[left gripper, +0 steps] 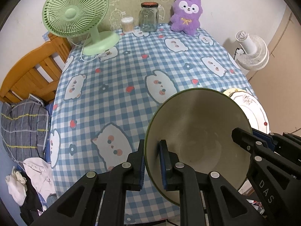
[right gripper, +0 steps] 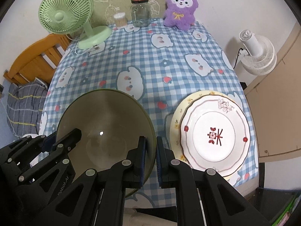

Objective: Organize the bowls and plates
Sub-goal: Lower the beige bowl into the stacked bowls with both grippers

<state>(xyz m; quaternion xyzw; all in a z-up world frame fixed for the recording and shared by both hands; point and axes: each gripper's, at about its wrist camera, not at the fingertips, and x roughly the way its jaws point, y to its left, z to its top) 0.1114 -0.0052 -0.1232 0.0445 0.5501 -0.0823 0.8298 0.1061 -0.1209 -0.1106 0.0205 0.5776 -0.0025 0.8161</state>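
Both black two-finger grippers are clamped on opposite rims of one deep olive-green bowl with a pale inside.

Nearest the lens, the left gripper (left gripper: pixel 152 162) is closed on the bowl (left gripper: pixel 199 131) at its left rim, one blue pad inside the wall and one outside, while the right gripper (right gripper: pixel 150 160) is pinched on the right rim in the same way. The bowl is held tilted over the near part of the blue-and-white checked tablecloth (left gripper: pixel 131 71). Just to its right, a white plate with red motifs (right gripper: pixel 216 133) is stacked on a cream plate with a yellow floral rim (right gripper: pixel 175 120). At the far edge are seen a green desk fan (left gripper: pixel 79 15), a tub of cotton swabs (left gripper: pixel 128 24), a glass jar with a dark lid (left gripper: pixel 149 17) and a purple plush toy (left gripper: pixel 187 14).
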